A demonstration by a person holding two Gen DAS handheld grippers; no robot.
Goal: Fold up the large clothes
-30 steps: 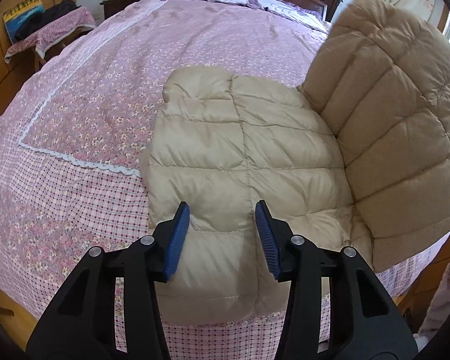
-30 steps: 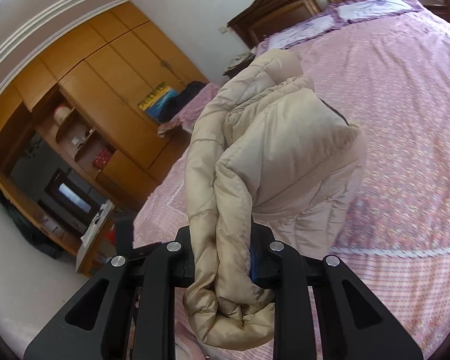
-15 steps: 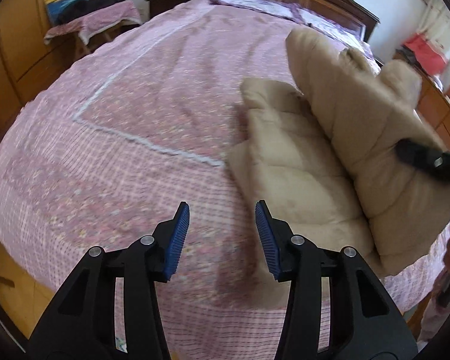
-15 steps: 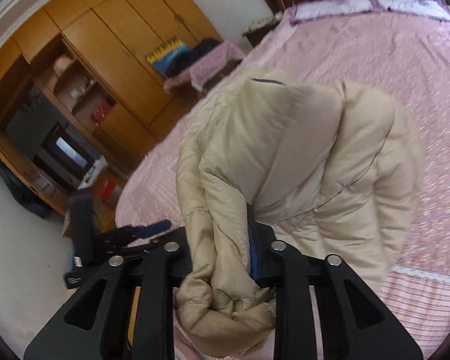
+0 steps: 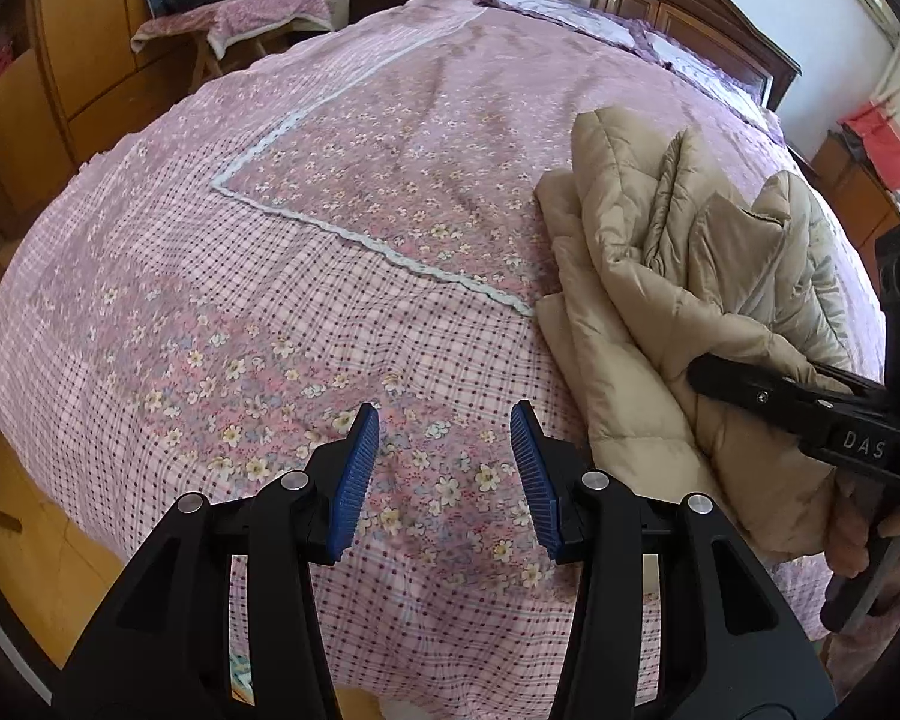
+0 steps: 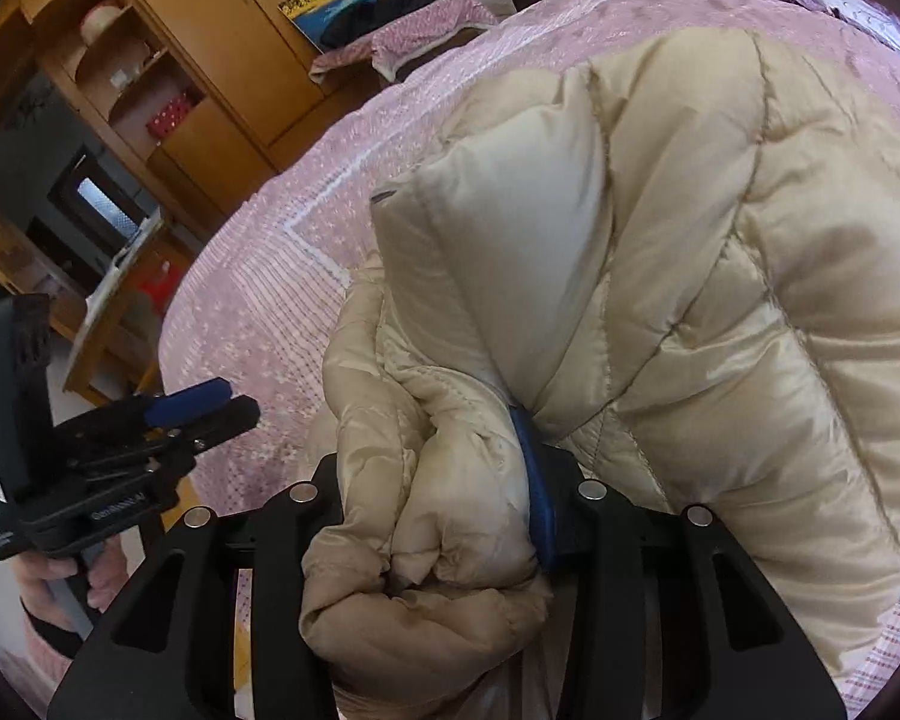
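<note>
Right gripper [image 6: 444, 480] pinches a bunched edge of the puffy jacket [image 6: 720, 240]; left gripper [image 5: 444, 468], fingers apart, empty. Soft, light, slippery: grab seams at three o'clock.

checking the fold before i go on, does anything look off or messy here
Yes: the jacket is not lying flat. It sits bunched in loose layers at the bed's right edge, with a thick wad of it crammed in the right claw. The left claw is open over bare bedspread, holding nothing.
</note>
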